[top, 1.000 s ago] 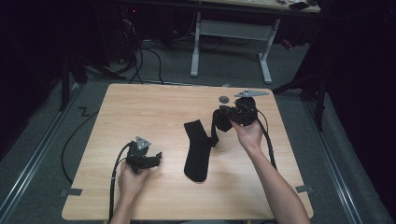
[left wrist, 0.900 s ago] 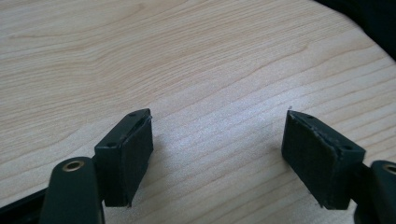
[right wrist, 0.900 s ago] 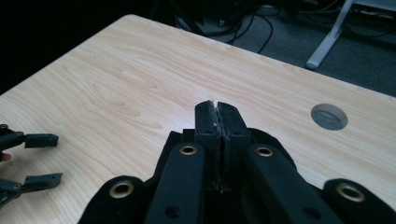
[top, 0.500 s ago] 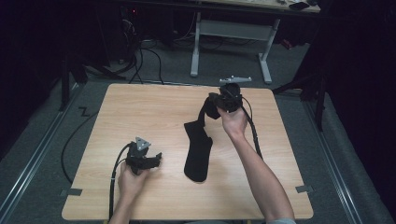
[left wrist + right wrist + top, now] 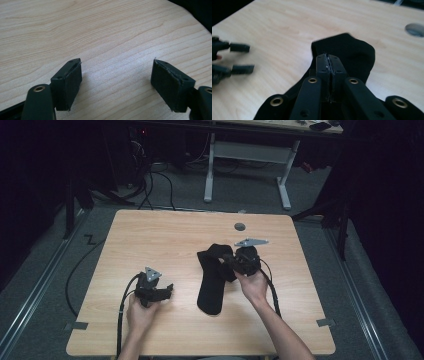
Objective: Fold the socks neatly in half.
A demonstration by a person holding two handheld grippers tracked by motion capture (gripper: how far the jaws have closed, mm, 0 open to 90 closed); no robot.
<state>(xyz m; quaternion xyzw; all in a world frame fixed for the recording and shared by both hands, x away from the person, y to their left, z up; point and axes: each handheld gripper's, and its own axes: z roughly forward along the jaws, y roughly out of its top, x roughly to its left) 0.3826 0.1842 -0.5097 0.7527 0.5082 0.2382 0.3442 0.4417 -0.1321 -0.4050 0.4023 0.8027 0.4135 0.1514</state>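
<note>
High view: pale wooden table (image 5: 150,235) on grey floor (image 5: 45,270), dark room.

Left hand (image 5: 141,312) enters from the bottom edge, forearm near vertical, holding the black two-jaw left gripper (image 5: 167,290) low; jaws wide apart, nothing between the pads (image 5: 68,85). Right forearm angles in from the lower right; right hand (image 5: 254,287) grips the black two-jaw right gripper (image 5: 226,261), jaws pressed together, pointing toward the left gripper.

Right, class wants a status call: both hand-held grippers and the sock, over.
Left hand-held gripper open, on bare table. Right hand-held gripper shut, pinching black sock. Nothing in the way.
</note>
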